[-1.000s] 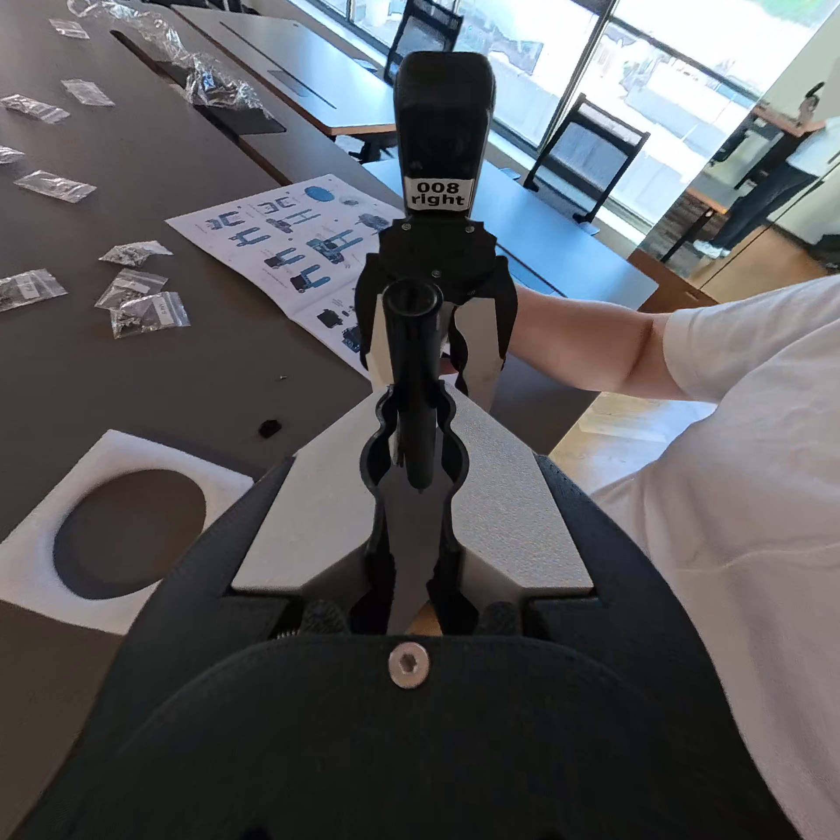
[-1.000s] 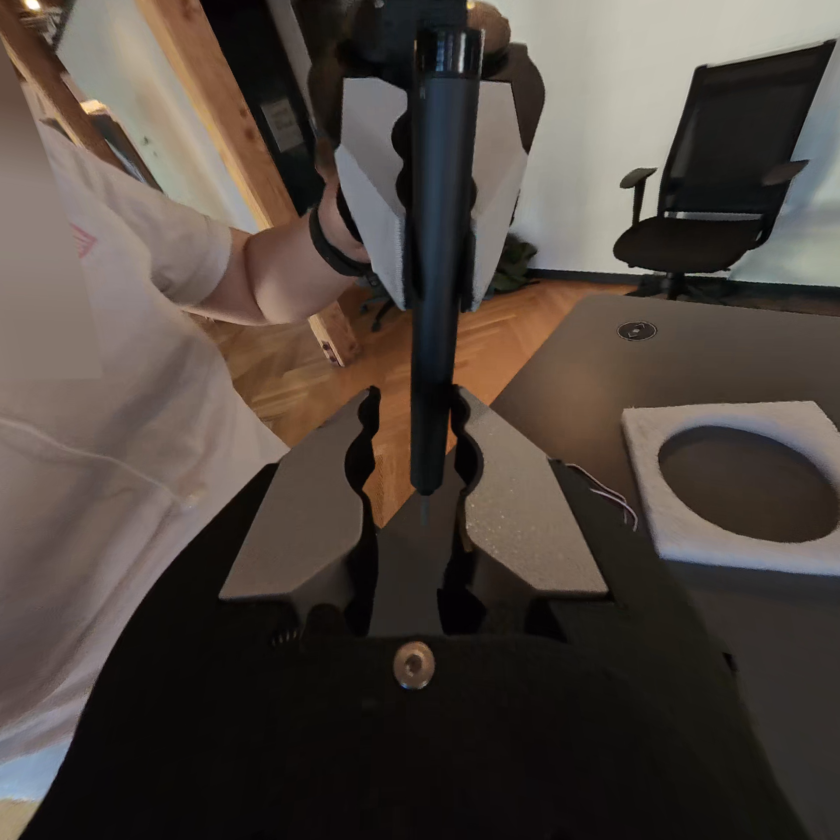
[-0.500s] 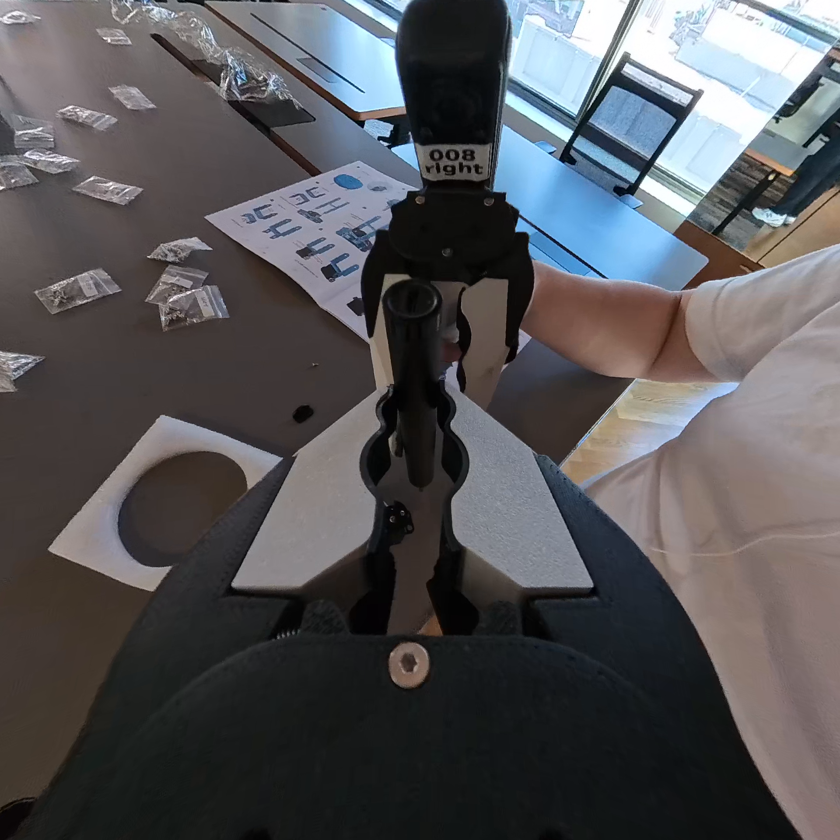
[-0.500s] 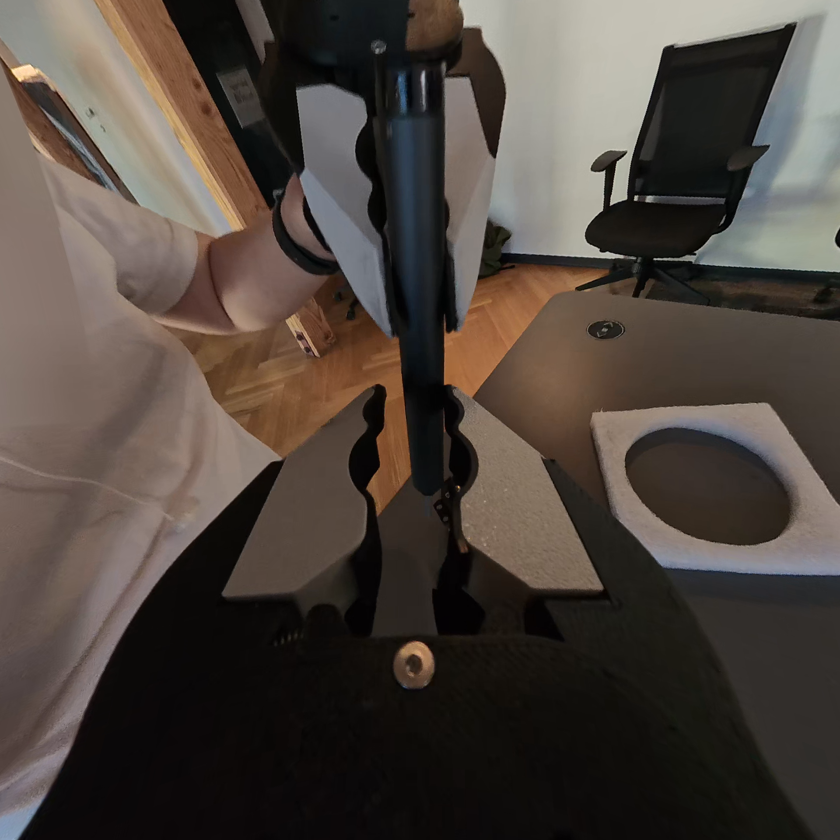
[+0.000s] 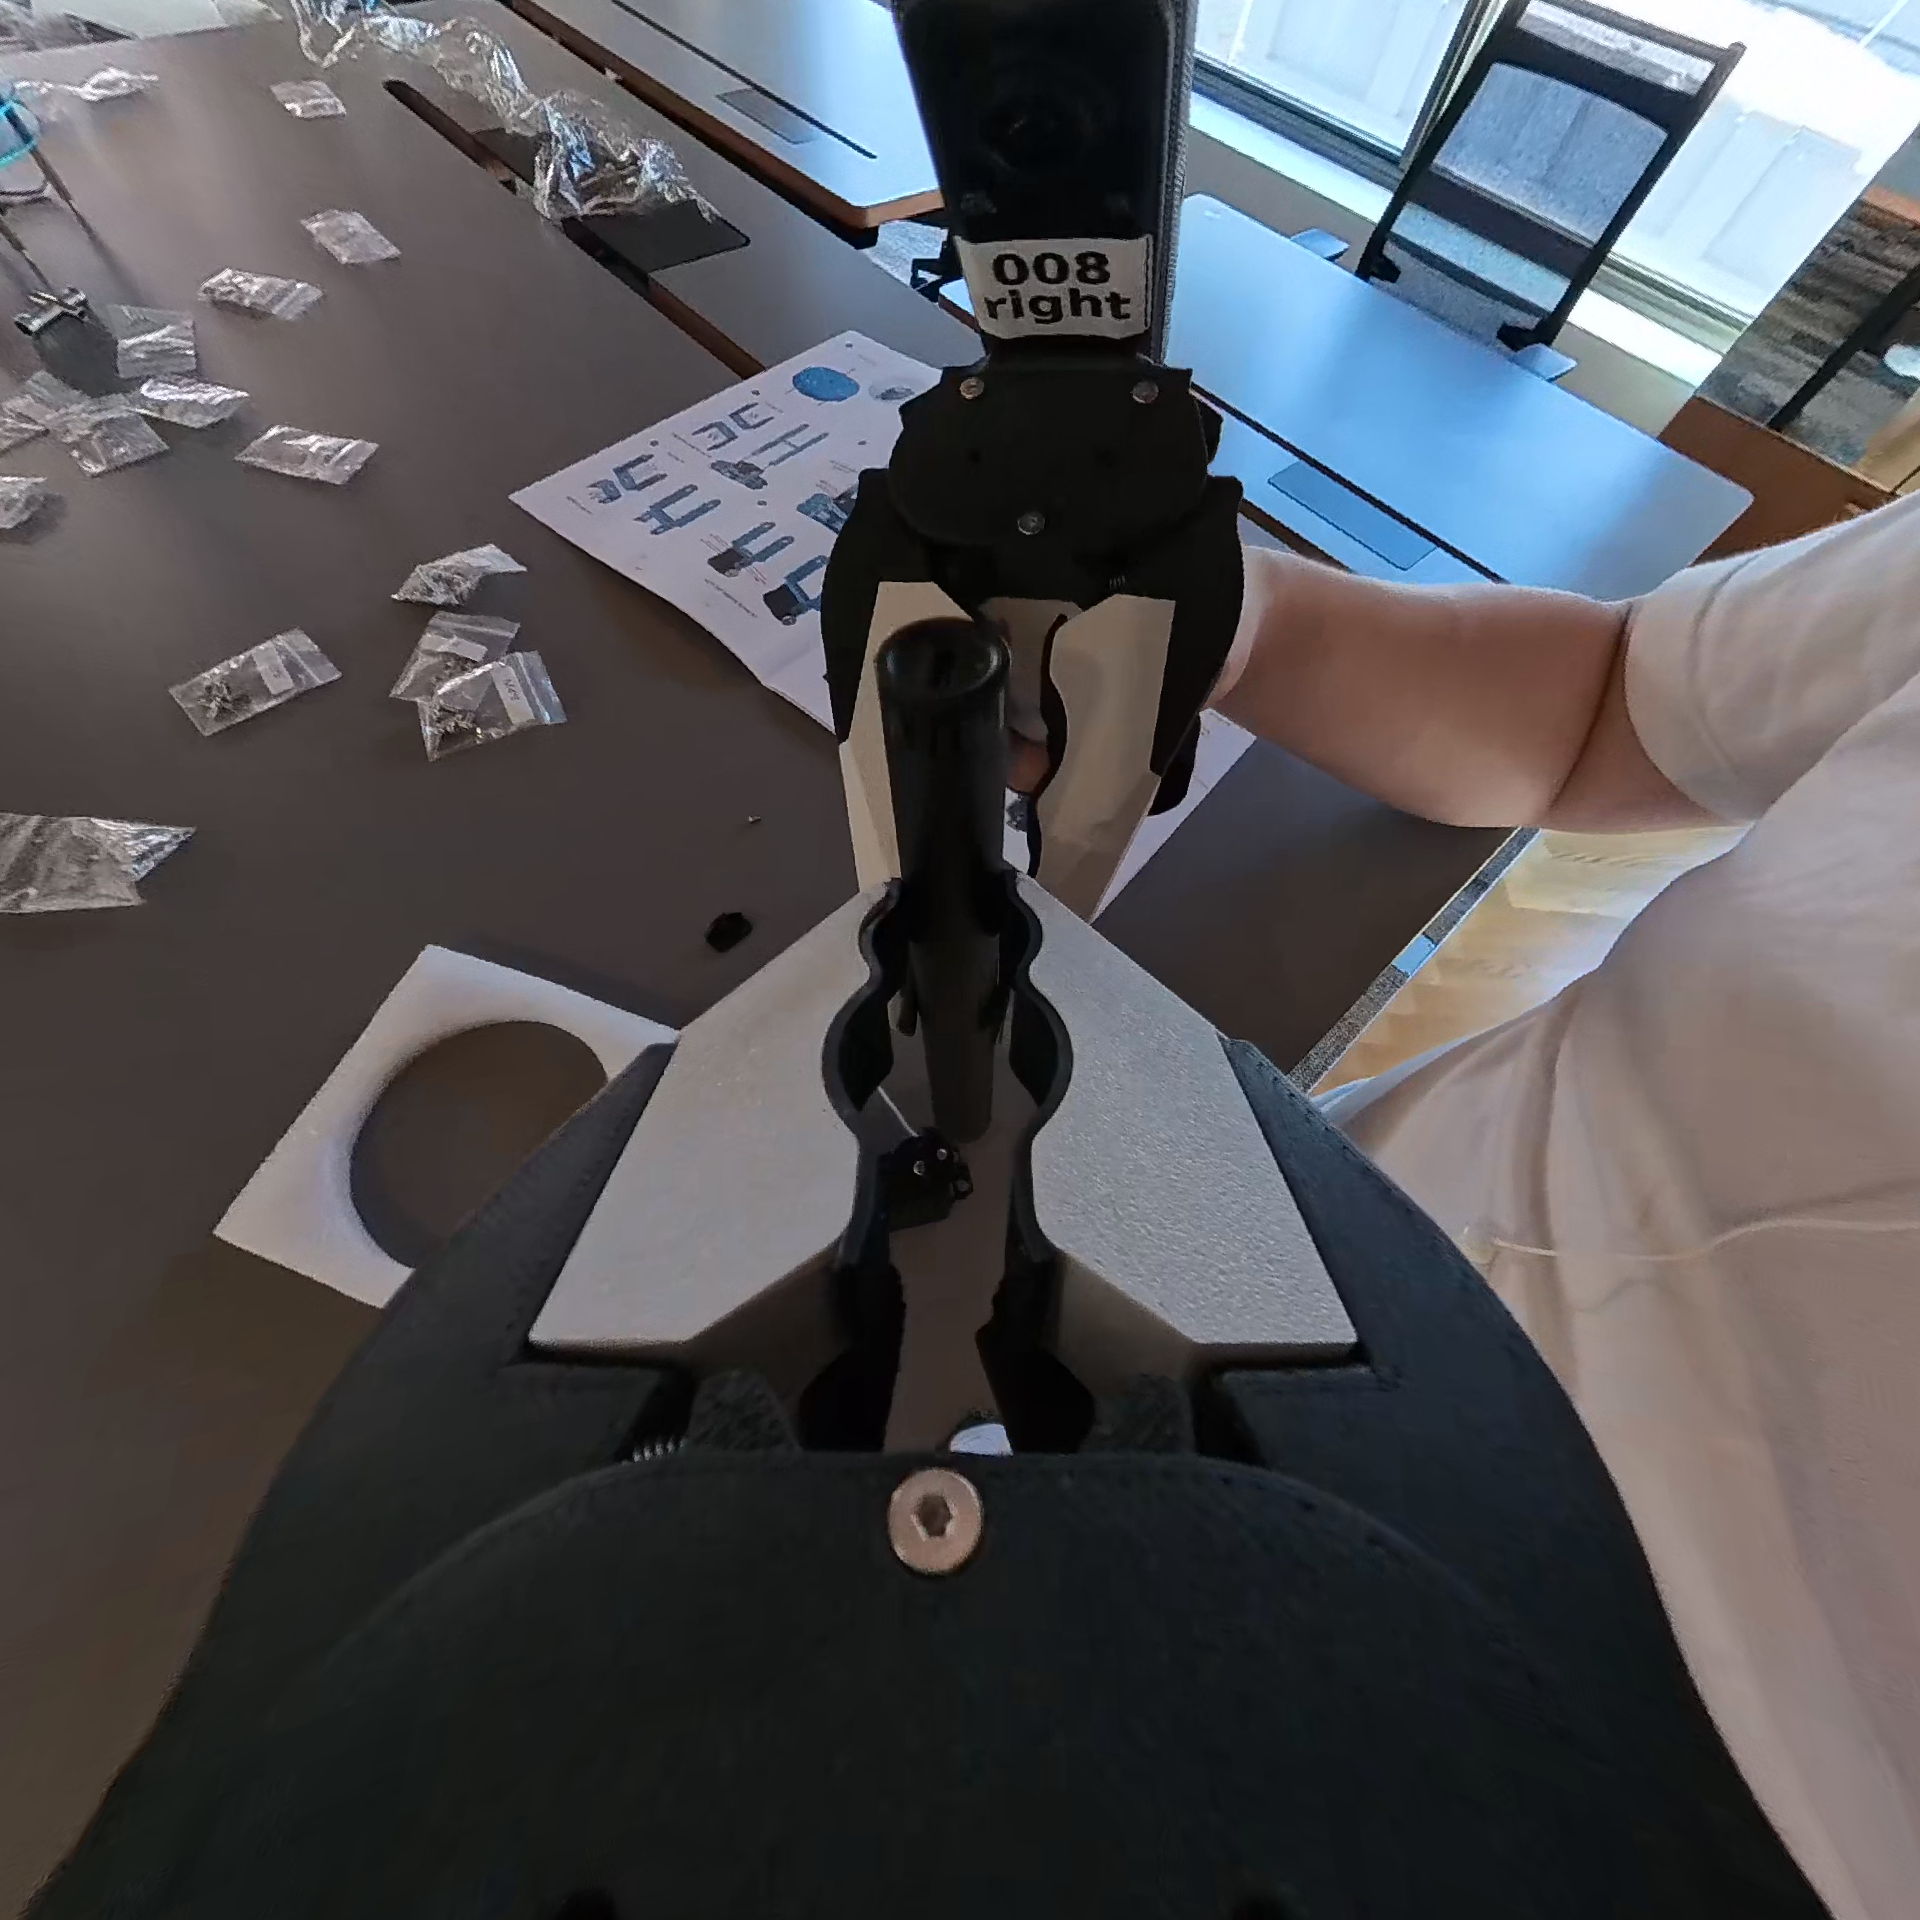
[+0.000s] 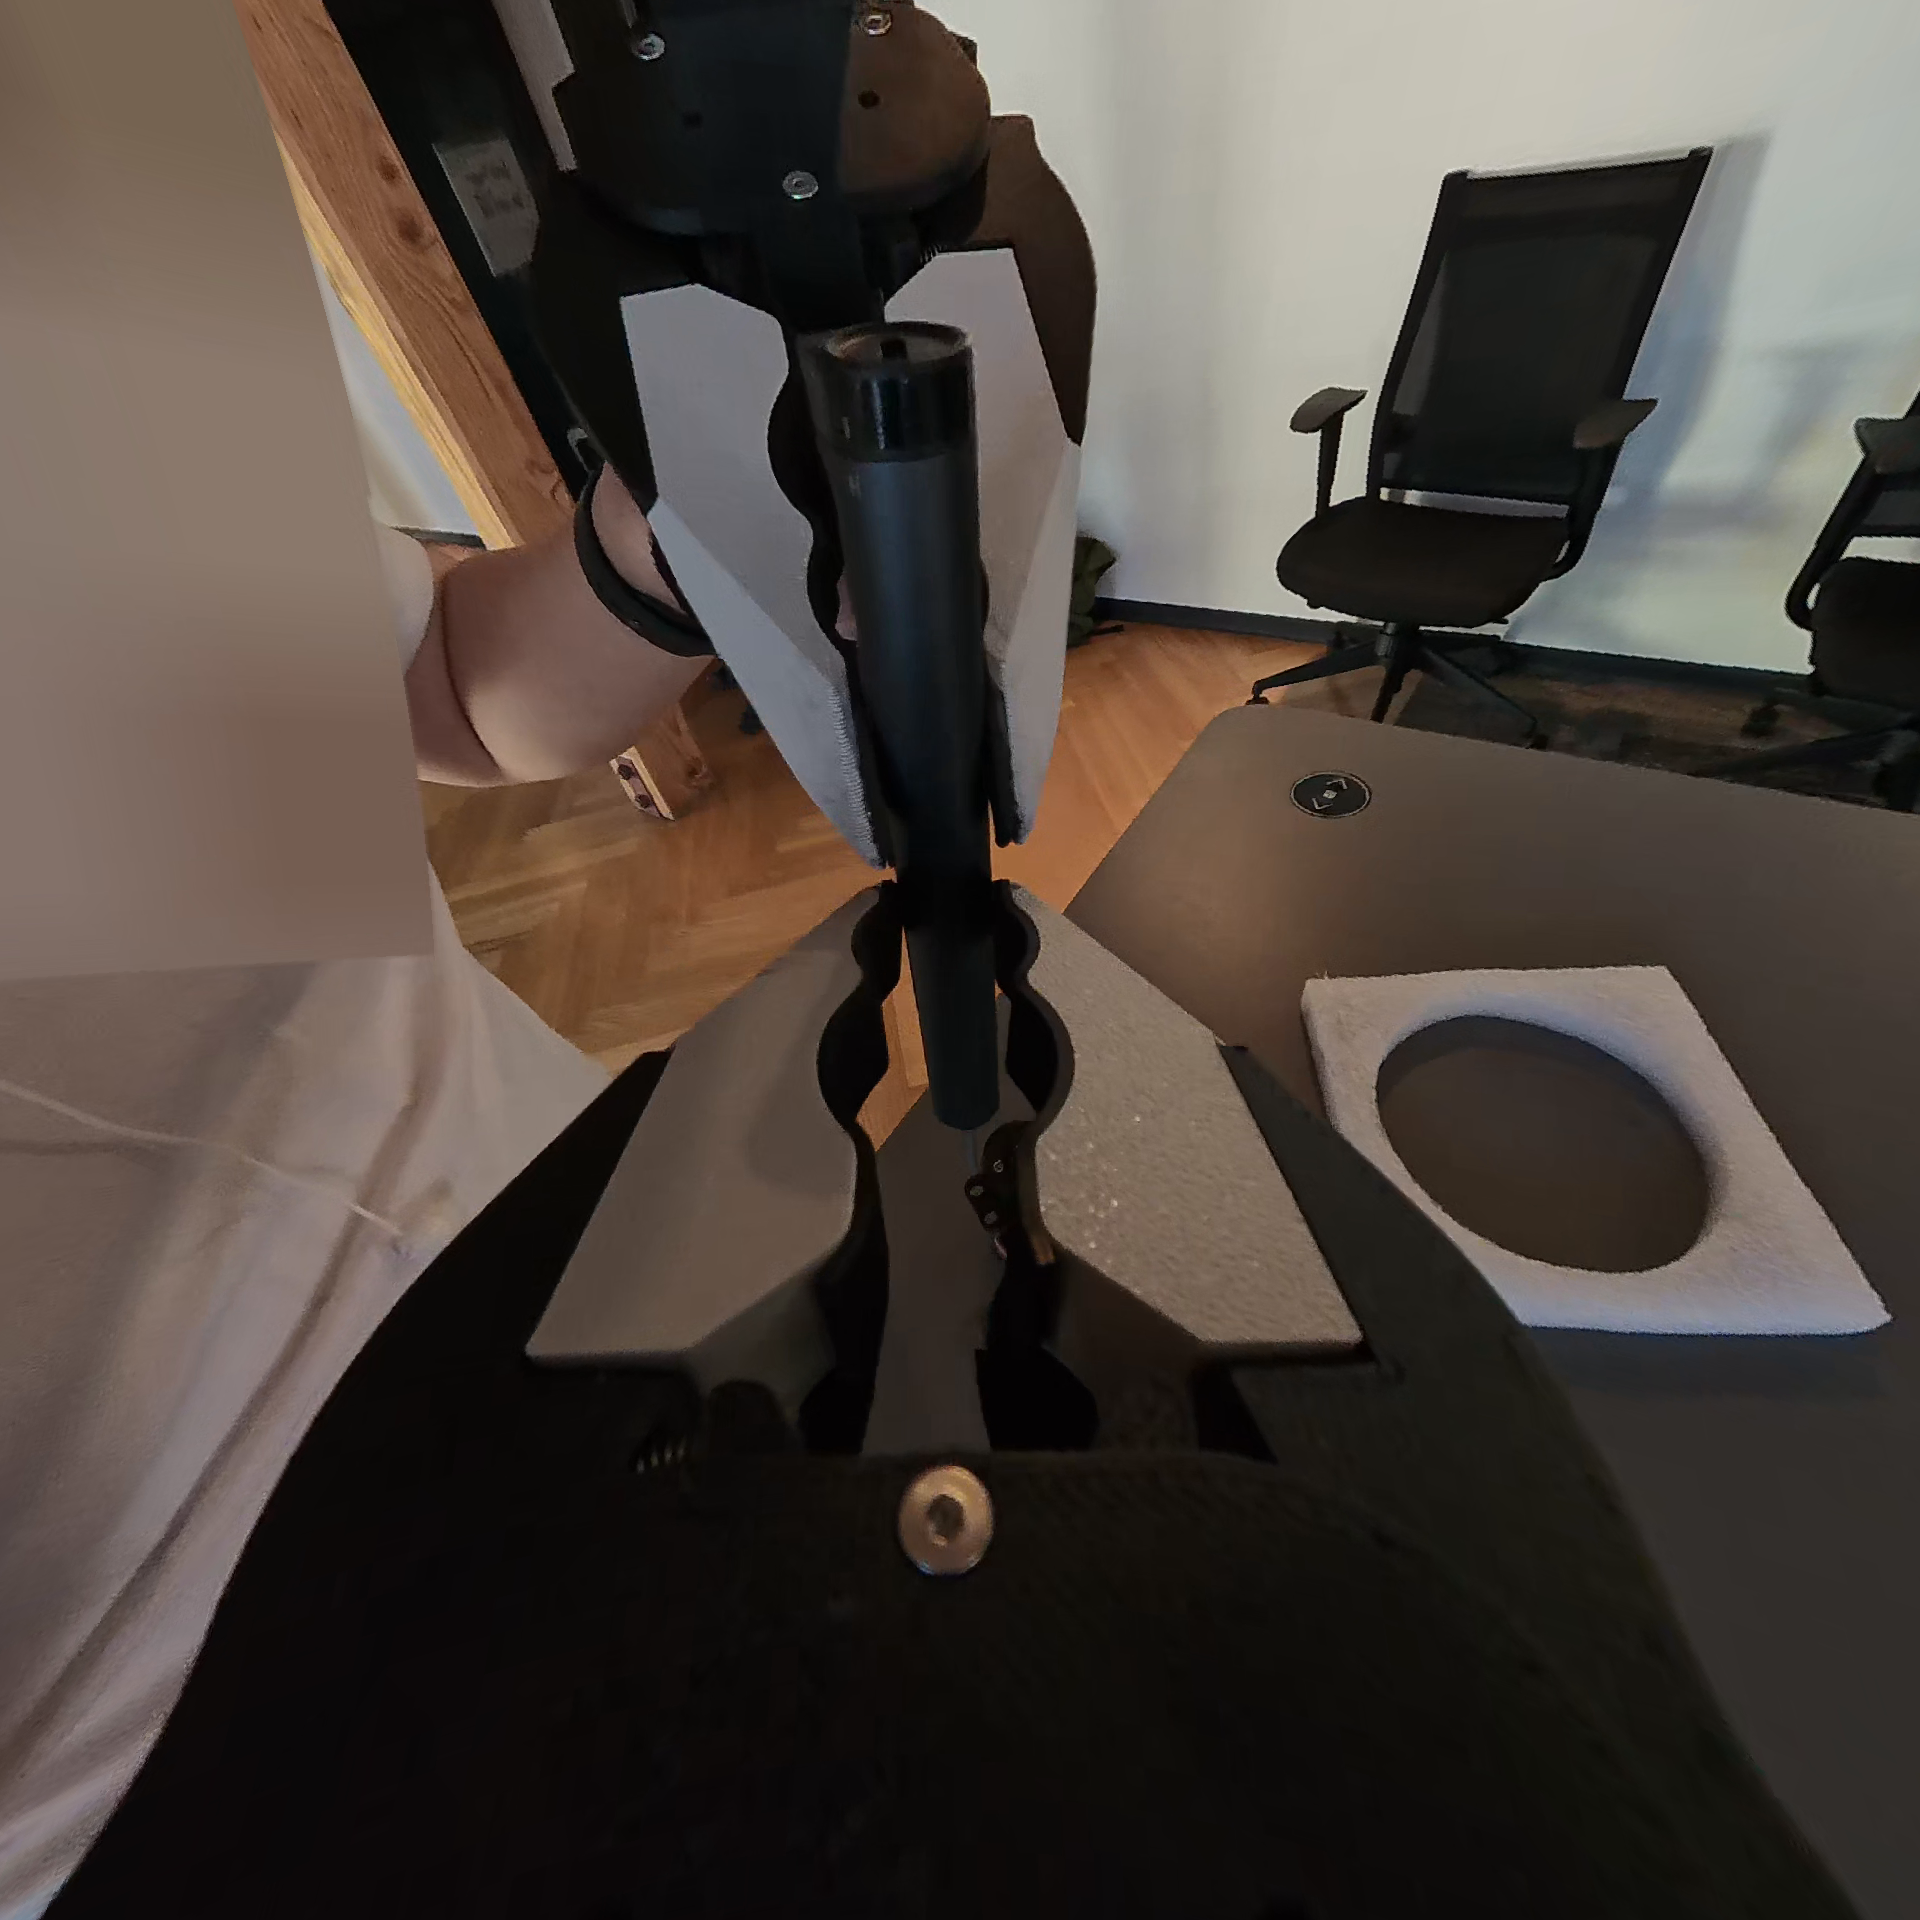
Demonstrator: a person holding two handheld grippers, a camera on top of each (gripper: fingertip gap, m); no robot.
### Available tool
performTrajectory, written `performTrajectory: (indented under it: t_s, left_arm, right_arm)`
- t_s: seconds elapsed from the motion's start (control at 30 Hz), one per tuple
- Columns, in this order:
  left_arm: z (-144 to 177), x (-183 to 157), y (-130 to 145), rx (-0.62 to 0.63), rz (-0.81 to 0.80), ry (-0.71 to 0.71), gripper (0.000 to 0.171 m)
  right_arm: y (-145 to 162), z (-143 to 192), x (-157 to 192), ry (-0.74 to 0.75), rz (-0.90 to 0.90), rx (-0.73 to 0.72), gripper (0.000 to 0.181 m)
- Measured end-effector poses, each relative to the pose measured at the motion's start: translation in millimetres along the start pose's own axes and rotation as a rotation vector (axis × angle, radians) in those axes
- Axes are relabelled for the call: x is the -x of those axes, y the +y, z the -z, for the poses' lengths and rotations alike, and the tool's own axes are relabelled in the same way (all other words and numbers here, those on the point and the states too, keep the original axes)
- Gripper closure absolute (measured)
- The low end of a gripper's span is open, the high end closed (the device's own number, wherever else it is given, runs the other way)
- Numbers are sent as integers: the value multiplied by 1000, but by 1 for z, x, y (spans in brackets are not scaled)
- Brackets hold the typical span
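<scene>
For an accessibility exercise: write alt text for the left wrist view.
The left tool and the facing right tool both grip one black tube above a dark table, where a white foam square with a round hole, small plastic bags and a printed sheet lie.

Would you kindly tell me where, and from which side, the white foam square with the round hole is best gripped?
On the foam square, probably take the narrow rim beside the hole, coming from above. It lies flat on the dark table, so one finger can drop into the hole and the other can go outside the edge.
</scene>
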State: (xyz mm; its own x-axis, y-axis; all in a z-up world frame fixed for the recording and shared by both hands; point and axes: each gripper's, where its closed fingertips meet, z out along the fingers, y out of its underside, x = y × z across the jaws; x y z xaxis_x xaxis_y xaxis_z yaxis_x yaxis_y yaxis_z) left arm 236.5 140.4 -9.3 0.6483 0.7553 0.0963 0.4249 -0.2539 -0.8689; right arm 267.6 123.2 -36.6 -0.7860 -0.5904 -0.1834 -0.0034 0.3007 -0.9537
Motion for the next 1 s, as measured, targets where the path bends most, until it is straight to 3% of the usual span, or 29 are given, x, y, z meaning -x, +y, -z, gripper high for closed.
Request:
performTrajectory:
  t_s: [1.0]
  left_arm:
    - [1,12,-1,-21,22,-39,156]
  right_arm:
    - [-2,0,-15,9,-50,-46,165]
